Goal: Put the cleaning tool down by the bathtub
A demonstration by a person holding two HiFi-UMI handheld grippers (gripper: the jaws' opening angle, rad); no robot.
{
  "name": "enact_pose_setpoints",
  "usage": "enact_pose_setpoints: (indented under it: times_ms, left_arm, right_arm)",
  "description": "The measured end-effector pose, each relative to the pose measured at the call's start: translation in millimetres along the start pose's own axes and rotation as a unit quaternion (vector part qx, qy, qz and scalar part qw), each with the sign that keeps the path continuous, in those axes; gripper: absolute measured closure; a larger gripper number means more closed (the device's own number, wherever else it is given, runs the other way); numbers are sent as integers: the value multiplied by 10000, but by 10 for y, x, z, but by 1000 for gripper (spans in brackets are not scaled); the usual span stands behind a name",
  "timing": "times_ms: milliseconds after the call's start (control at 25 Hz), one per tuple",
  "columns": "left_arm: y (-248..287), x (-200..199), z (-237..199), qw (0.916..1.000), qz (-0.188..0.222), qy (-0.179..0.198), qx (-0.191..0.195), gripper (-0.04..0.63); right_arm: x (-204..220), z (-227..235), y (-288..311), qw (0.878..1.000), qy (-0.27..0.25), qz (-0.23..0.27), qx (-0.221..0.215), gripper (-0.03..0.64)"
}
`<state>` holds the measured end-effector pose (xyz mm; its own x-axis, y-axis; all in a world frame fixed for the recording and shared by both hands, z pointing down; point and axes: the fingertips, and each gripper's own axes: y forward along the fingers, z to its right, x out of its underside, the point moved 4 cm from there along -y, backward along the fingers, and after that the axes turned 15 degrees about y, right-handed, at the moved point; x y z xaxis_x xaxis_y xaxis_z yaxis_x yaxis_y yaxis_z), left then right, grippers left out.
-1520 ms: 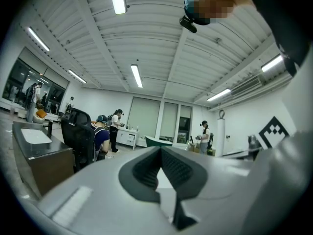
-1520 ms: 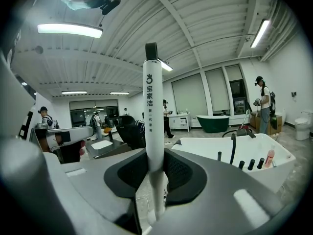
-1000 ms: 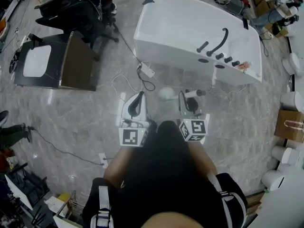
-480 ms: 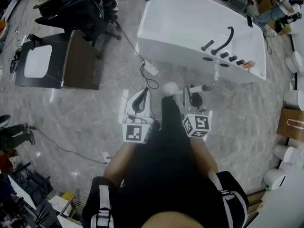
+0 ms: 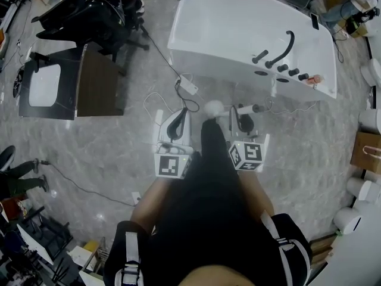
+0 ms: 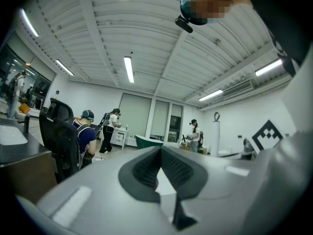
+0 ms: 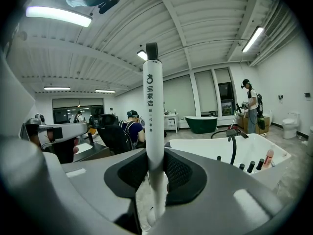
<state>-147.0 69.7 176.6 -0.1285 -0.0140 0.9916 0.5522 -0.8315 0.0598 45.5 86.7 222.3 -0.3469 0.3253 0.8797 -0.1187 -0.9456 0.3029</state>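
Note:
The cleaning tool [image 7: 152, 111] is a white stick with printed characters and a black tip. It stands upright between the pads of my right gripper [image 7: 155, 158], which is shut on it. In the head view the tool [image 5: 245, 109] lies crosswise above the right gripper [image 5: 239, 121], its round white head [image 5: 212, 107] to the left. The white bathtub [image 5: 238, 28] with black taps [image 5: 280, 51] stands just beyond the tool; in the right gripper view the bathtub [image 7: 244, 153] is ahead to the right. My left gripper [image 5: 174, 127] hangs beside the right one, its jaws [image 6: 160, 148] shut on nothing.
A power strip with cables [image 5: 187, 87] lies on the marble floor in front of the tub. A dark desk [image 5: 95, 82] and an office chair with a seated person [image 5: 89, 8] are at the left. A cardboard box [image 5: 366, 151] and white fixtures [image 5: 372, 121] line the right side.
Both grippers have moved a little forward toward the tub, the right one still carrying the tool. The tub sits slightly closer to them now.

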Motion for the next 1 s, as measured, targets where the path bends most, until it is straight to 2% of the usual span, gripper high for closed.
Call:
enact_pose_setpoints:
  times_ms: [480,1000]
  left_arm:
    - [714,167,45,9998,-154,107,112,589]
    - [1186,564,87,9989,-402,65,225,589]
  right_arm:
    - [-45,472,577,9998,-10,-81,169,523]
    - [217,838,1080,9990,24,-316,324,523]
